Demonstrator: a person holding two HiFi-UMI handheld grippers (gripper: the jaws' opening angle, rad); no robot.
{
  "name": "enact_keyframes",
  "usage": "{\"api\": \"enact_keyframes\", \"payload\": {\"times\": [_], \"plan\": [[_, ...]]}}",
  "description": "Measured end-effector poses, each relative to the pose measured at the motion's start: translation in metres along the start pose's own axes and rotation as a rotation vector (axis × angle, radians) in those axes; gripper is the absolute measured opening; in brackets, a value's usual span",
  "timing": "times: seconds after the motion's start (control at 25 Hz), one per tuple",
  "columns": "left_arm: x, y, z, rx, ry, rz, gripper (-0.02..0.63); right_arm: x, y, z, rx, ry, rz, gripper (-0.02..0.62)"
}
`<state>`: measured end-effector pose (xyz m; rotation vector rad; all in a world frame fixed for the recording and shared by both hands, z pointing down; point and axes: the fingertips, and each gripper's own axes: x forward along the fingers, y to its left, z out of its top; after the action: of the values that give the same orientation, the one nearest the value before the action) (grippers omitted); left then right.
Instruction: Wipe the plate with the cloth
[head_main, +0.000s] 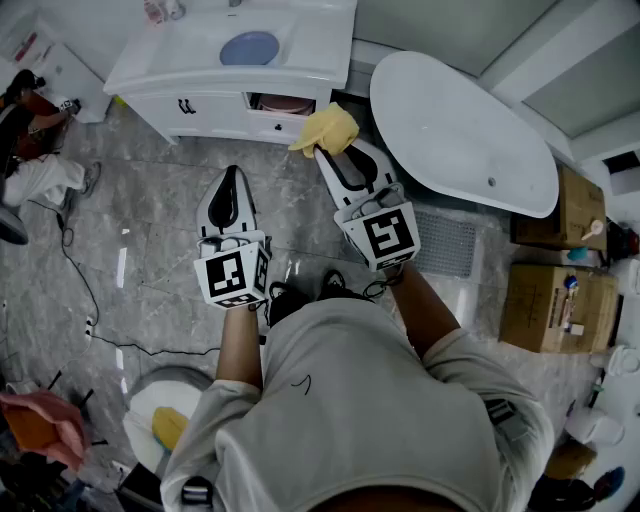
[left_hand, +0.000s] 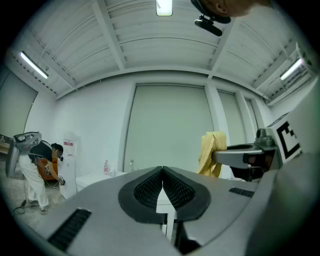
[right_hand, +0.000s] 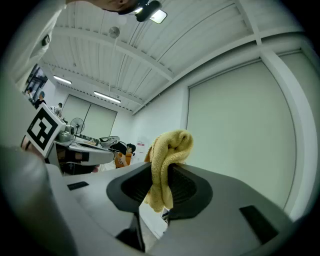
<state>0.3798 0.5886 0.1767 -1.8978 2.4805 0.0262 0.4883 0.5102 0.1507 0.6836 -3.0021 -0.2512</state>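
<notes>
Ahead of both sets of jaws, well past their tips, the blue plate (head_main: 249, 47) sits in what looks like the basin of the white tabletop (head_main: 320, 40), and nothing is touching it yet. The right gripper (right_hand: 167, 172) is clamped on the yellow cloth (head_main: 325, 128). It's bunched between the jaws, with a lump poking up over the tips and a tail hanging below them. The left gripper (left_hand: 162, 176) is clenched on nothing, pads pressed together, held level just beside the right one with its tips a bit further back. Both hang in the air over the floor, with the person standing back from the tabletop.

Progress-wise, I'd say the cloth pickup is sorted and the grip looks solid enough. The actual wiping hasn't begun as far as I can see, since the plate is well apart from the cloth. My guess at what's left: close the gap to the tabletop, bring the cloth down onto the plate and rub it round. Maybe the empty jaws steady the plate, as it could slide in that basin. Early days basically
</notes>
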Motion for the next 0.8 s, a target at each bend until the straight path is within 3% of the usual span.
{"api": "enact_keyframes", "payload": {"times": [0.28,0.8], "plan": [[-0.021,-0.026,-0.013,-0.022,0.051,-0.012,0.02,-0.043,-0.003,-0.043,0.071,0.068,0.009,0.089],[-0.023,-0.071,-0.032,0.004,0.116,0.003,0.02,-0.066,-0.019,-0.053,0.084,0.033,0.091,0.089]]}}
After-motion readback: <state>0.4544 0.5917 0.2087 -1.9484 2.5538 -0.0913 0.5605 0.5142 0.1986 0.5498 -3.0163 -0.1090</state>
